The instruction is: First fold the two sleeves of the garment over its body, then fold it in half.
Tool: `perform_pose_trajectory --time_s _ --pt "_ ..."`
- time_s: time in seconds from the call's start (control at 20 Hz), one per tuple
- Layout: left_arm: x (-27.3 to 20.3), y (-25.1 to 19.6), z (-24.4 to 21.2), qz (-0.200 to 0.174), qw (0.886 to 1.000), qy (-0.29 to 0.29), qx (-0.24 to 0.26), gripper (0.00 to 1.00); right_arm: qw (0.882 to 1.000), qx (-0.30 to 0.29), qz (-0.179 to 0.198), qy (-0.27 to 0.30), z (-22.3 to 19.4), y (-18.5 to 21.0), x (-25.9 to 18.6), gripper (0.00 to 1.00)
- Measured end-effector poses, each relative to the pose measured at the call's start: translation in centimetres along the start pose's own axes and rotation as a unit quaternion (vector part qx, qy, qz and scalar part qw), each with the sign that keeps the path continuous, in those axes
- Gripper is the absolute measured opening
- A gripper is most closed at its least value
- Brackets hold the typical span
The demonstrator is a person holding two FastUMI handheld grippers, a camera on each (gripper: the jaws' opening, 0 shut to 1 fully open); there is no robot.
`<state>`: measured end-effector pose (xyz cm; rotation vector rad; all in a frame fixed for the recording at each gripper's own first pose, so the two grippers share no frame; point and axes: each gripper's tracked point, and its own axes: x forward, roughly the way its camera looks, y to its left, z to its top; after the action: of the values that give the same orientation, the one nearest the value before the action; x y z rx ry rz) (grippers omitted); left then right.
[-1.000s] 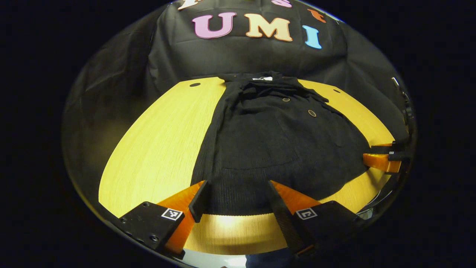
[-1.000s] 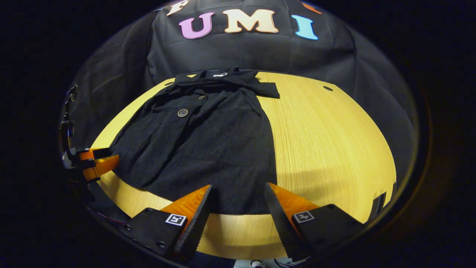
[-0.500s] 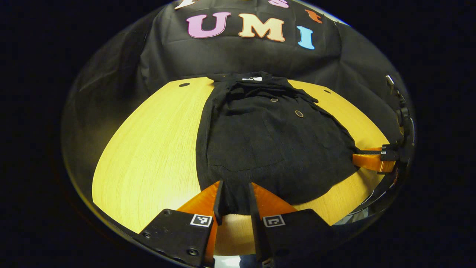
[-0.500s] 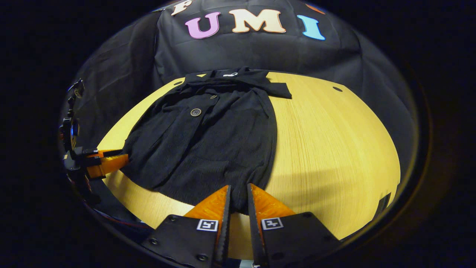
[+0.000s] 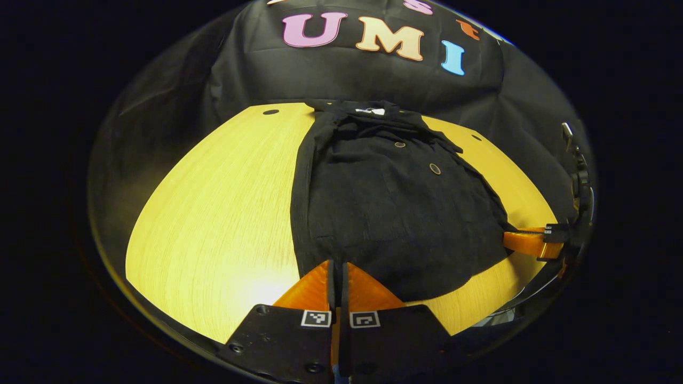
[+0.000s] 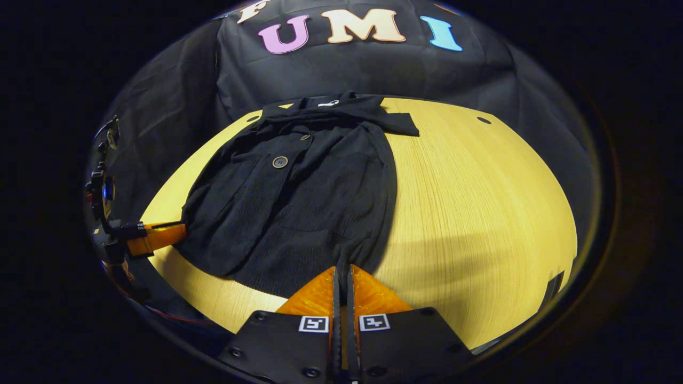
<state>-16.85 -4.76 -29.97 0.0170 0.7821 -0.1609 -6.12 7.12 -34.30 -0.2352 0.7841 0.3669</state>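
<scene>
Surface: we record a pale wooden table (image 5: 213, 213) with a rounded edge and small dark holes near its far corners, one at the far left (image 5: 270, 112). Behind it hangs the booth's black cloth wall (image 5: 363, 80), creased and draped around the table's far side.

Item: one black garment (image 5: 384, 202), buttoned at the front, two round buttons visible (image 5: 435, 169). We see it lying flat on the table, sleeves already folded over the body so the outline is a narrow slab. A pale label (image 5: 369, 111) sits at the collar.

Position relative to grippers: in the left gripper view, the left gripper (image 5: 337, 266) is at the near hem, at its left corner; we note its fingers pressed together with the hem's edge pinched between them. In the right gripper view, the right gripper (image 6: 342, 272) sits at the near hem's right corner, fingers likewise drawn close on the fabric (image 6: 299, 202). The hem bunches slightly at both grips.

Orientation: we log the long axis running from the near edge to the far edge of the table, collar pointing at the cloth wall, hem nearest the grippers.
</scene>
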Motion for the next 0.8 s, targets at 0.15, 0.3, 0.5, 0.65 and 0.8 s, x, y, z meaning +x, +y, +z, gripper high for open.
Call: perform_pose_trajectory --time_s 0.15,0.3,0.5,0.65,0.8 --pt "0.1 0.0 0.1 -0.001 1.000 0.002 0.000 0.00 1.000 -0.003 -0.001 -0.001 0.1 0.1 0.0 0.02" --pt "0.1 0.0 0.2 0.001 1.000 0.011 -0.004 0.00 1.000 0.001 0.004 -0.004 0.7 0.4 -0.1 0.02" --pt "-0.1 0.0 1.6 0.004 1.000 0.000 0.006 0.00 1.000 -0.005 0.004 -0.023 2.3 0.8 -0.9 0.02" --pt "-0.6 -0.2 4.0 0.001 1.000 -0.019 0.003 0.00 0.999 -0.004 0.003 -0.041 4.3 1.0 -1.4 0.02" --pt "-1.2 0.0 6.3 0.004 0.999 -0.041 0.002 0.00 0.998 -0.002 0.008 -0.066 7.1 1.4 -2.1 0.02"
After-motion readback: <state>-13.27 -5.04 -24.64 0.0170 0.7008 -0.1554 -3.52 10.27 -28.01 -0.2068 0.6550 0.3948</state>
